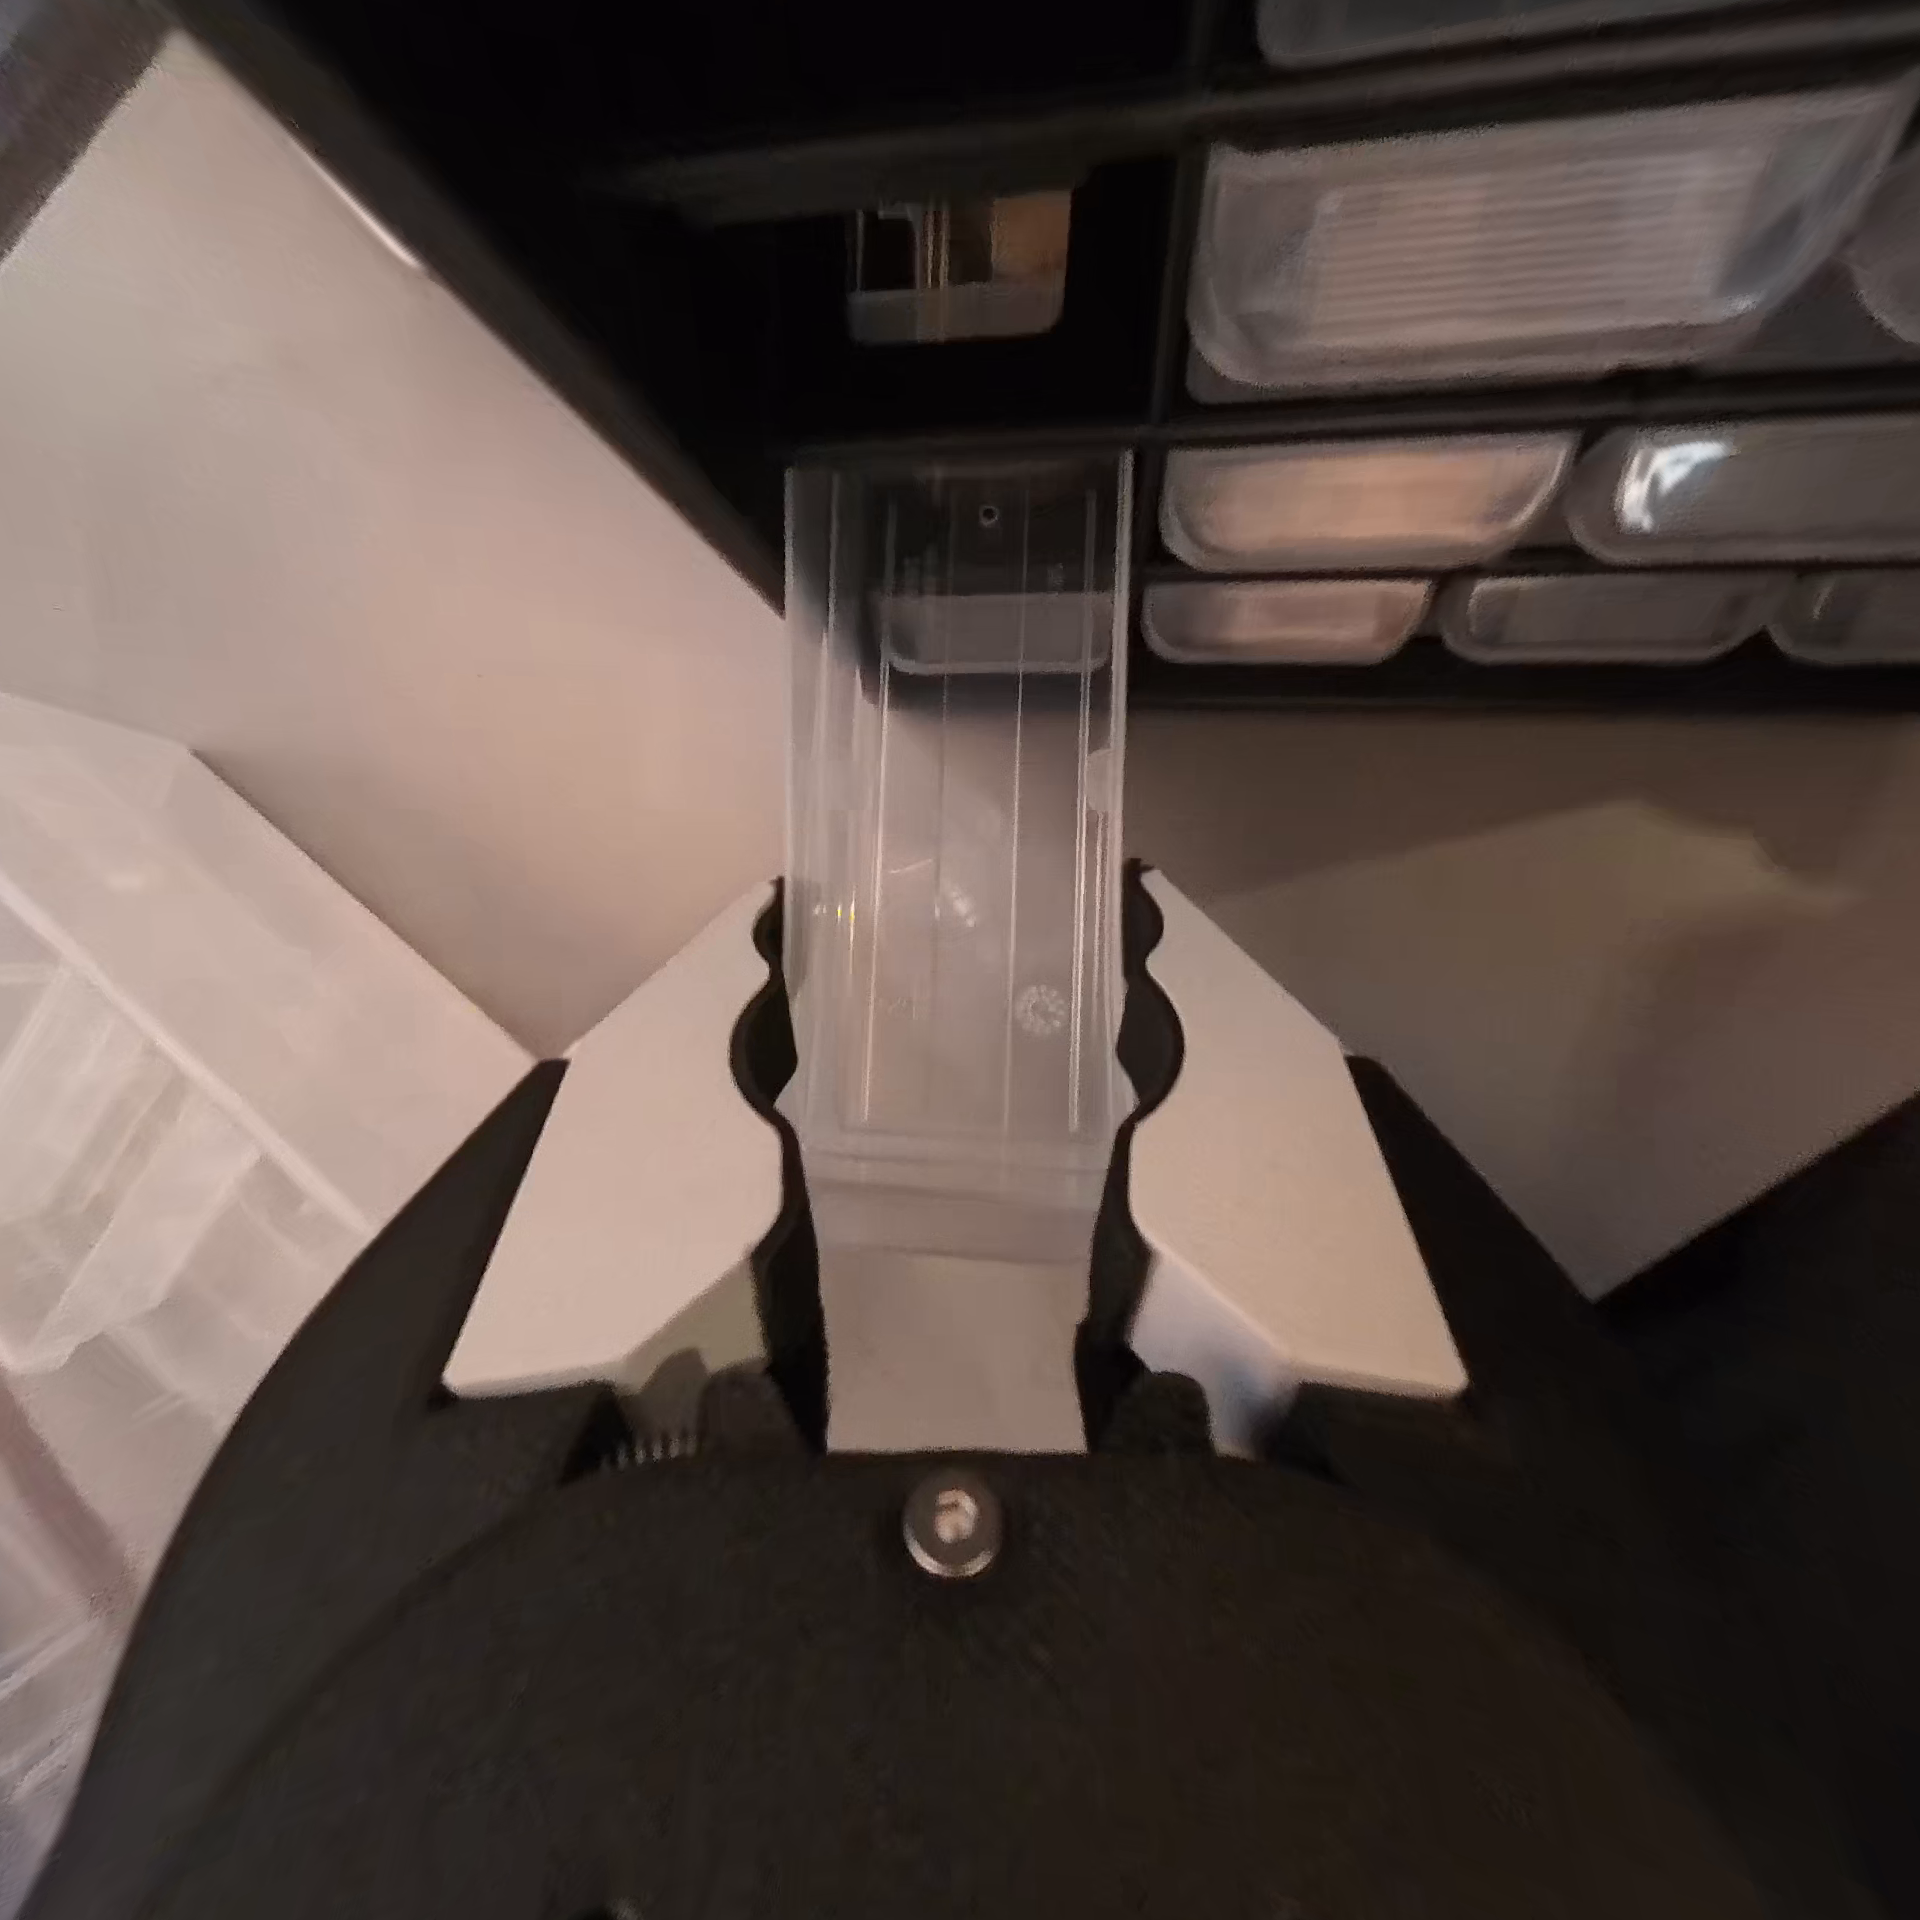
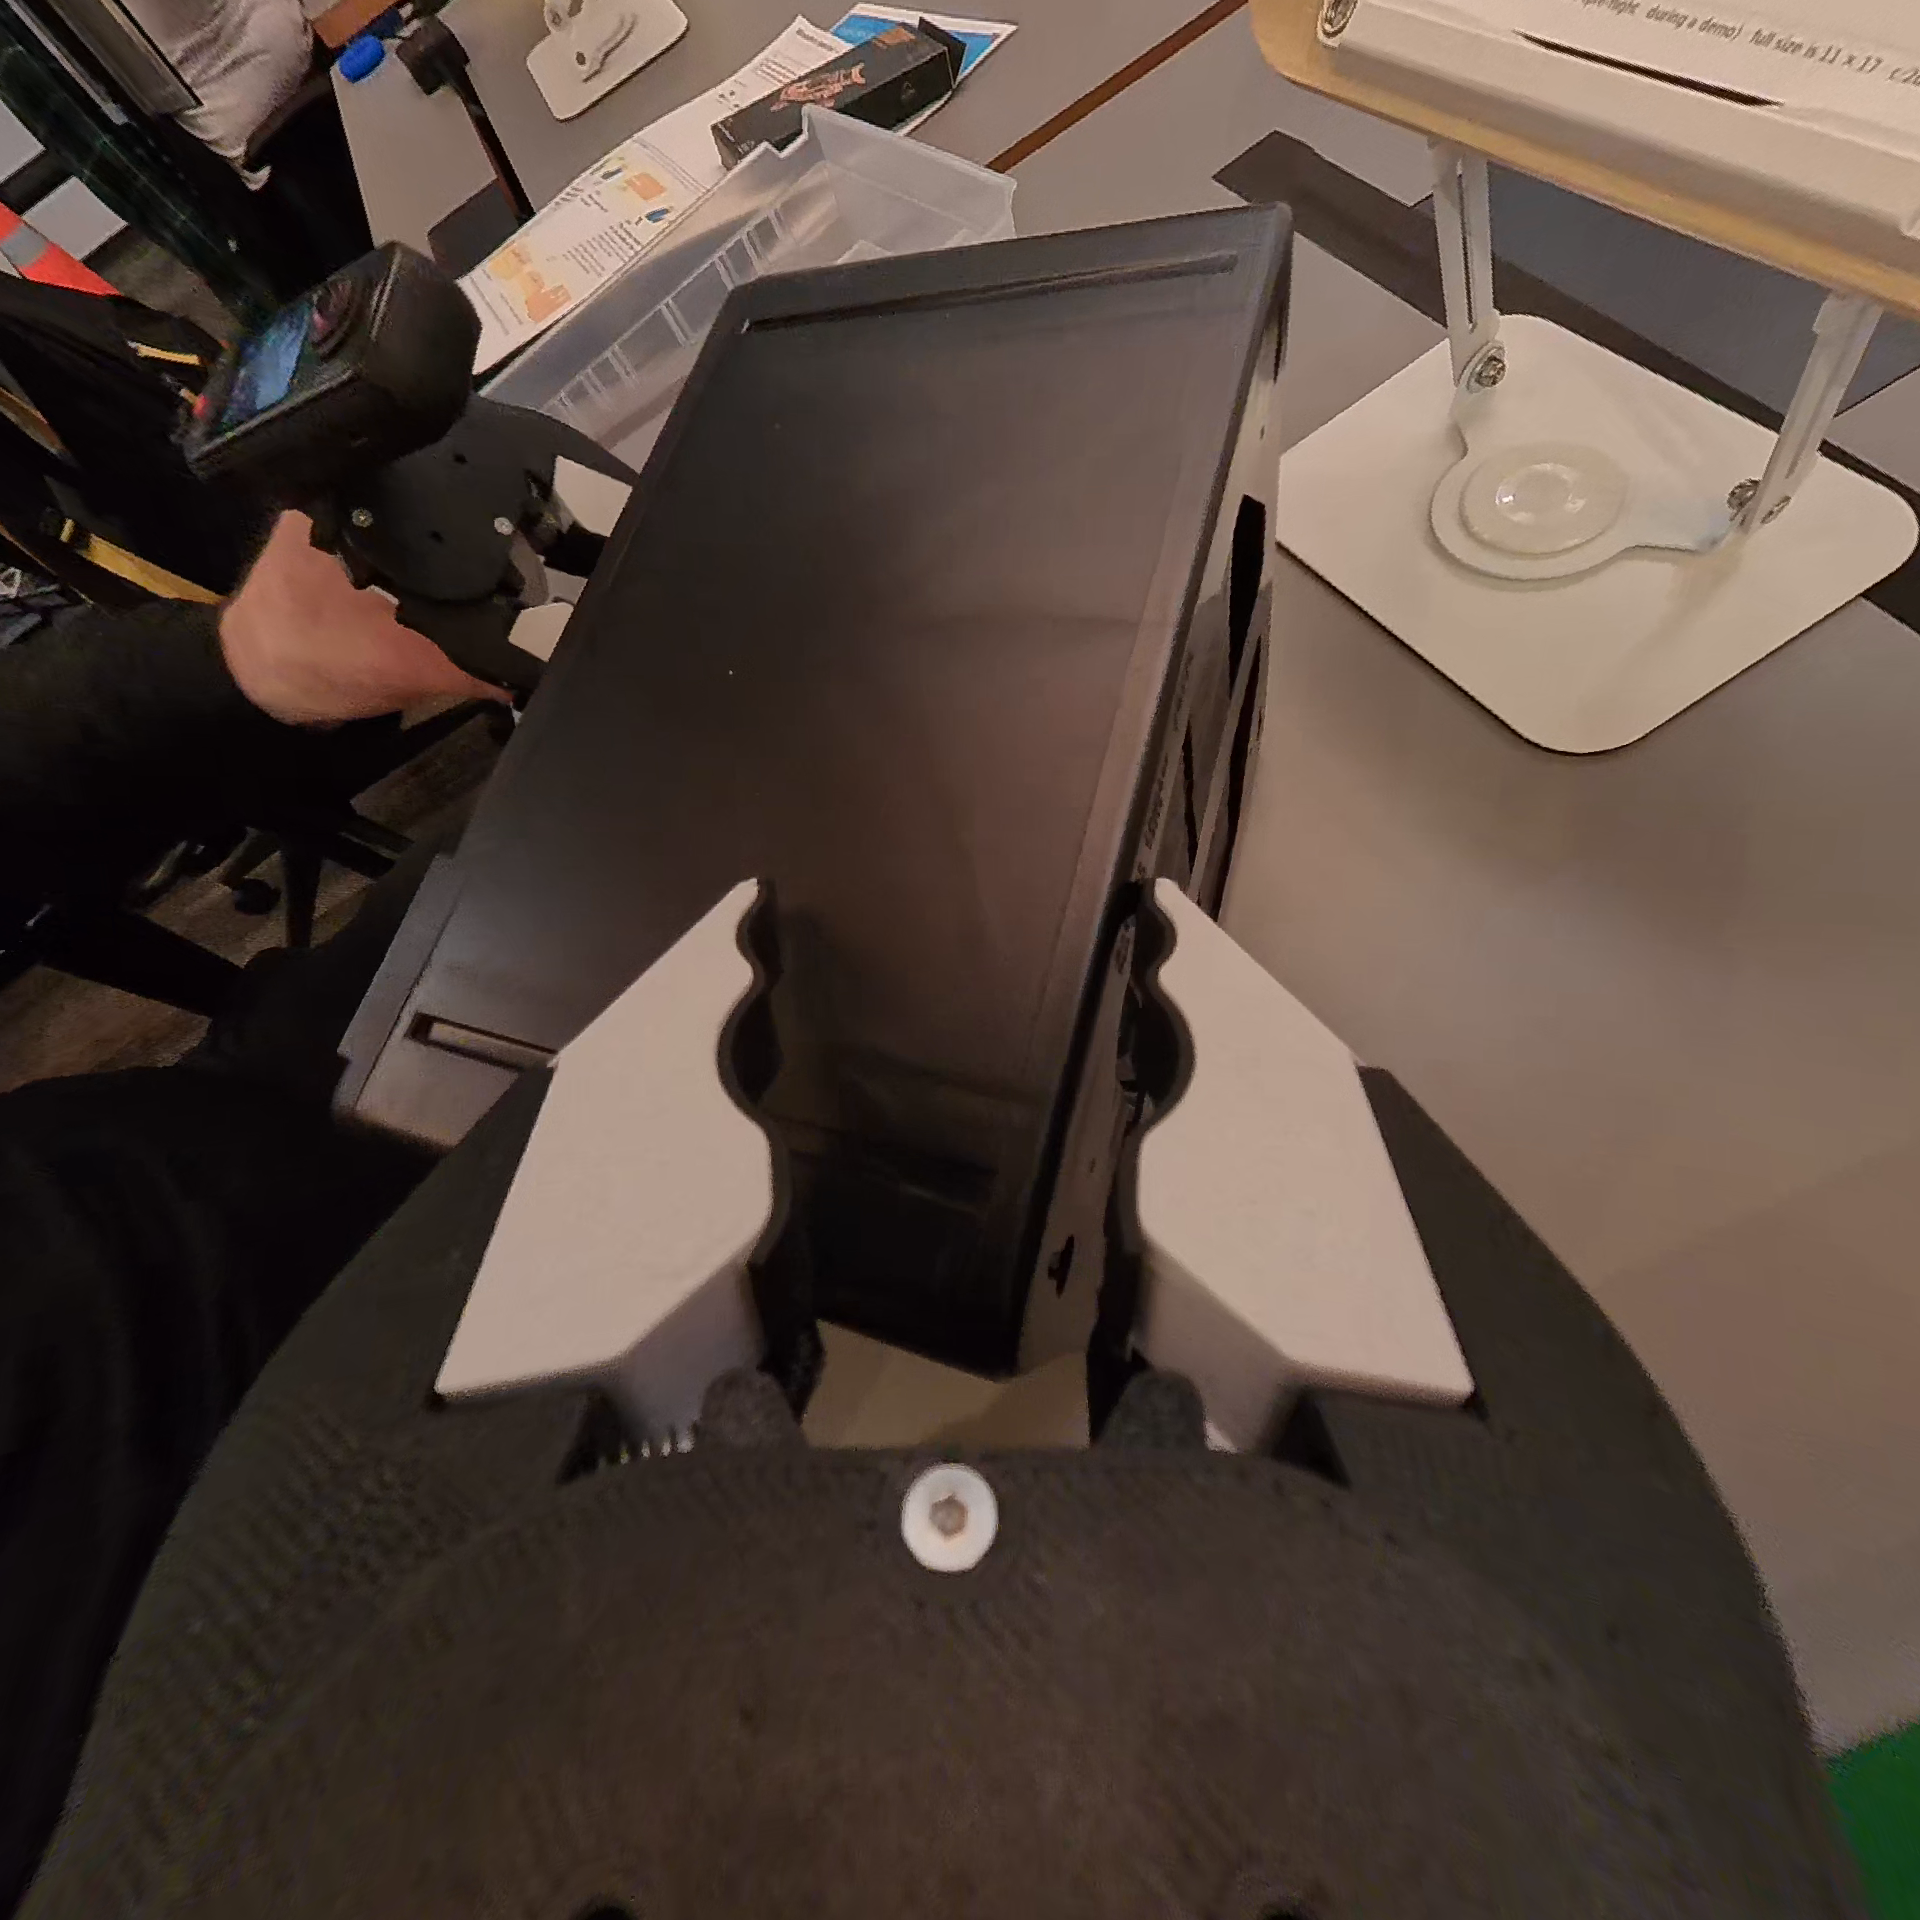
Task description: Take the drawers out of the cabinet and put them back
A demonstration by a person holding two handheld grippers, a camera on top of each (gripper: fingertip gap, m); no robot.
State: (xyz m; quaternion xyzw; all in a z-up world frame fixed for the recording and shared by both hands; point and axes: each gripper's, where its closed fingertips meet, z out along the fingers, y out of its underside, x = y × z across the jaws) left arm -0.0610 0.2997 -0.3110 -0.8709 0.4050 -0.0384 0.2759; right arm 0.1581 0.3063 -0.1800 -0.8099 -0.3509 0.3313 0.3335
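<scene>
Clear plastic drawer [image 1: 956,831] is clamped in the left hand-held gripper [image 1: 951,997], its far end at the cabinet [image 2: 883,644] face (likely lining up a slot), while the right hand-held gripper [image 2: 956,997] straddles the cabinet's top, apparently steadying it.

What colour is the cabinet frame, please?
Black, clearest in the right wrist view: cabinet.

Grey table [image 2: 1455,1039] bears black cabinet [image 2: 883,644], white stand [image 2: 1558,582], papers [image 2: 603,229]
</scene>
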